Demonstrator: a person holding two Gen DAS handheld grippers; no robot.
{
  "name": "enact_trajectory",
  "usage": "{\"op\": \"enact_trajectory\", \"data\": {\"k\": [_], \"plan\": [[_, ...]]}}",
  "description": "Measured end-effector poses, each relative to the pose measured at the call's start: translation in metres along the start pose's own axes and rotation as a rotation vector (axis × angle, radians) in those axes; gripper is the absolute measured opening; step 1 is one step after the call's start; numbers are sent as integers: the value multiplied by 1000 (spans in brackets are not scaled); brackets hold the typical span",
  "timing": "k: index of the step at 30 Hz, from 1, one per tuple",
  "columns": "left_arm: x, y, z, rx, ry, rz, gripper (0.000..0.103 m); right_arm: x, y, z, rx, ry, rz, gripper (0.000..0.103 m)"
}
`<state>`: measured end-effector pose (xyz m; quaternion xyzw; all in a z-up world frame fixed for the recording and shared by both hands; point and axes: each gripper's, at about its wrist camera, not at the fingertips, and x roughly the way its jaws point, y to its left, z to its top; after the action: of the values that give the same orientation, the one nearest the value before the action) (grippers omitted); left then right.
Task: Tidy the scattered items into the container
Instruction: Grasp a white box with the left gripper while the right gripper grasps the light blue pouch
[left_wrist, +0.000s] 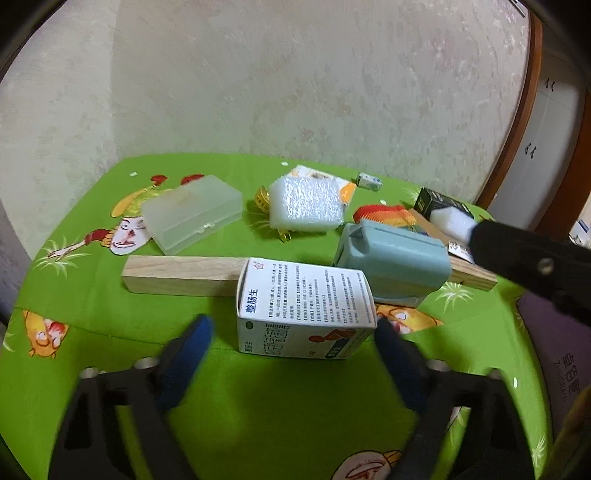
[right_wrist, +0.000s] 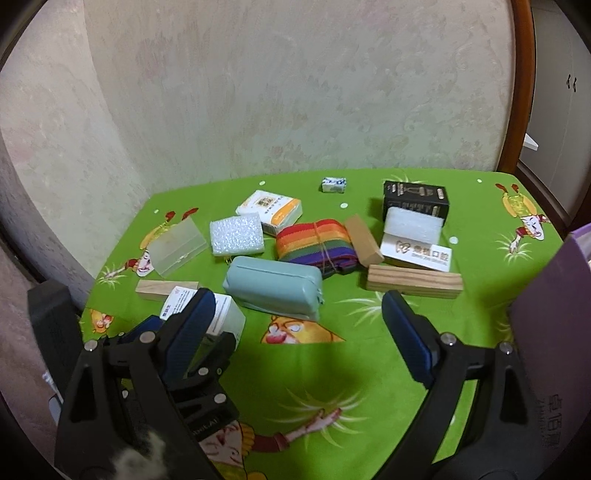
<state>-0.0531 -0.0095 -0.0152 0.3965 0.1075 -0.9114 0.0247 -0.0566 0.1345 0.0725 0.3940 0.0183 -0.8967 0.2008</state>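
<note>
Crosswise, medicine box (left_wrist: 304, 306) between claw (left_wrist: 291, 347) fingers.

Clutter half-hidden on a green tablecloth

A medicine box (left_wrist: 304, 306) covers one end of a wooden block (left_wrist: 181, 275); its small print is unreadable. The purple container (right_wrist: 554, 332) is cut off at the right edge, and the left gripper (left_wrist: 293, 338) shows blurred fingers (left_wrist: 186, 354).

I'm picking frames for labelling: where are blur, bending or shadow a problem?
Left wrist view: left tool smeared by motion, medicine box print readable. Right wrist view: sharper, wall bowed by the lens, shadow on the green cloth beneath the right tool.
</note>
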Motion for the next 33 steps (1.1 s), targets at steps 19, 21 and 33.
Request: {"op": "enact_trajectory", "data": {"k": [19,21,33], "plan": [[-30,46,-25,-75,-20,-8,71,61,35,4,-9,66,-123,95],[-31,48,-26,-78,-21,-4,71,65,36,3,-14,67,-136,95],[-47,39,-19,-77,-63,10,71,56,30,-2,-61,38,-96,88]]}}
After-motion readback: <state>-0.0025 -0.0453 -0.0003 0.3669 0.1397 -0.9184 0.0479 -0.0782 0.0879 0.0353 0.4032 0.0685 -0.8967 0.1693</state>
